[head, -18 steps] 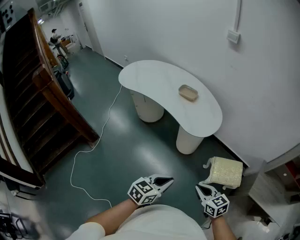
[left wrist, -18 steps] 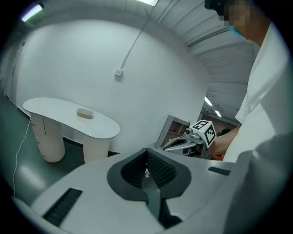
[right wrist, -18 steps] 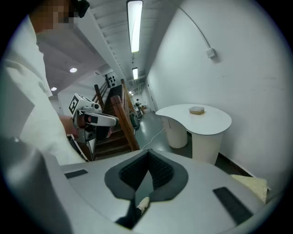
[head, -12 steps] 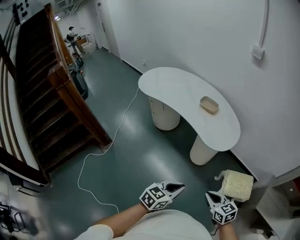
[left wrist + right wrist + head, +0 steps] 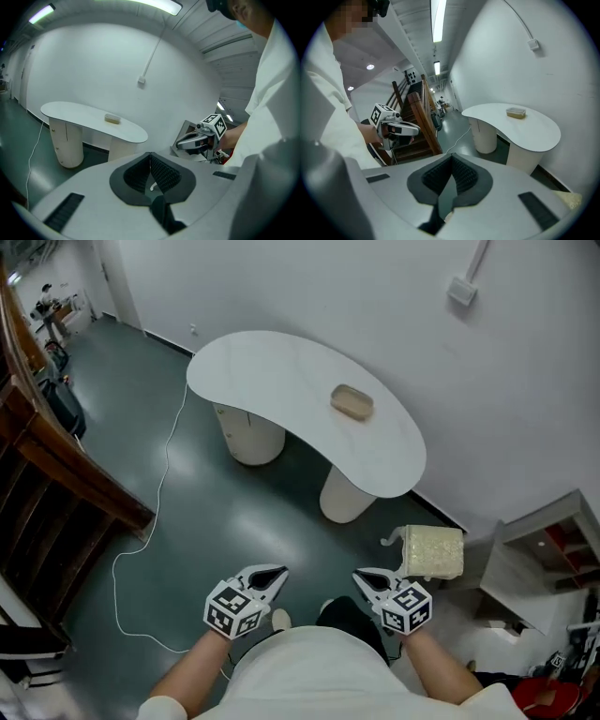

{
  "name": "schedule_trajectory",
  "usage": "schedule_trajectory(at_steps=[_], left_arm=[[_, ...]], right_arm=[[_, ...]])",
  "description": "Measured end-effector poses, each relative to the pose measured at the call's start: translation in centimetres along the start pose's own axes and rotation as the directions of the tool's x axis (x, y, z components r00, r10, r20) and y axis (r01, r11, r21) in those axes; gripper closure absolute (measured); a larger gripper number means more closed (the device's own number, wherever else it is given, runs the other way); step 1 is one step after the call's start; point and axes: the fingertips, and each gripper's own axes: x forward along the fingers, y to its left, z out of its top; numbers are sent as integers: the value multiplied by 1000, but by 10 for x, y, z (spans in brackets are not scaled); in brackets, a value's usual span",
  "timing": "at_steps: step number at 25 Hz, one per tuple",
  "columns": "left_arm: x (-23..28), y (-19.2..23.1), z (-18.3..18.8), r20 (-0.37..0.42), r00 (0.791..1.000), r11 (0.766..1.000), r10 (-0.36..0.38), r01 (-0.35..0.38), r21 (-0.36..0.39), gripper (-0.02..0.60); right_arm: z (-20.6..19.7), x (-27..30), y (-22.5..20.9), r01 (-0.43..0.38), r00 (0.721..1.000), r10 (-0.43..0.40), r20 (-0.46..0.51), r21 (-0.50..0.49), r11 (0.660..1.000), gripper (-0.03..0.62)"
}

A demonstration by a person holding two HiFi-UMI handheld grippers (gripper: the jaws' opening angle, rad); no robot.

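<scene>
The dark green floor [image 5: 187, 512] takes up most of the head view, glossy and open between the wooden staircase [image 5: 37, 493] at the left and the white wall [image 5: 375, 296] at the right. Against that wall stands a white, kidney-shaped counter [image 5: 272, 381] on two round pedestals. Its rounded edge bulges out over the floor, and most of its top is bare.

Beyond the near end of the counter, in the corner by a pale shelf unit [image 5: 548, 549], a pale yellow block [image 5: 431, 552] sits on the floor. It is roughly cubic, with a grainy, spongy look and a clear wrap whose loose tail sticks out on its left side. It is the thing closest to the right tongs [image 5: 361, 575], just beyond their tips and a little to the right, and not touching them.

The left tongs [image 5: 274, 572] hang beside the right ones, close to the person's body and above the floor, pointing forward. Both pairs are clenched tip to tip with nothing between them. A light shoe [image 5: 280, 619] shows just below the left tongs.

On the counter a small tan box [image 5: 352, 401] lies near the wall side, well apart from both tongs. A thin white cable [image 5: 159, 493] trails over the floor from the counter's far end toward the staircase. A small white box [image 5: 460, 290] is fixed high on the wall.
</scene>
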Motion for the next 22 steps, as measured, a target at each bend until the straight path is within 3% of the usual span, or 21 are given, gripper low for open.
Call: schedule_trajectory(at_steps=[5, 7, 13, 18, 22], left_arm=[[39, 33, 23, 27, 999, 1000, -19, 19, -6, 563], [60, 48, 38, 31, 999, 1000, -24, 24, -2, 563], [118, 112, 89, 9, 1000, 999, 12, -12, -32, 563], [187, 166, 141, 26, 1000, 990, 5, -1, -138, 542], [250, 213, 168, 37, 999, 968, -21, 29, -251, 499]], right_arm=[[16, 18, -48, 6, 999, -10, 35, 94, 996, 581], [26, 32, -81, 6, 999, -12, 42, 126, 992, 502], [76, 91, -178, -16, 999, 8, 50, 171, 985, 513], [117, 119, -239, -58, 997, 51, 50, 144, 988, 522], [131, 133, -275, -56, 998, 51, 39, 141, 988, 517]])
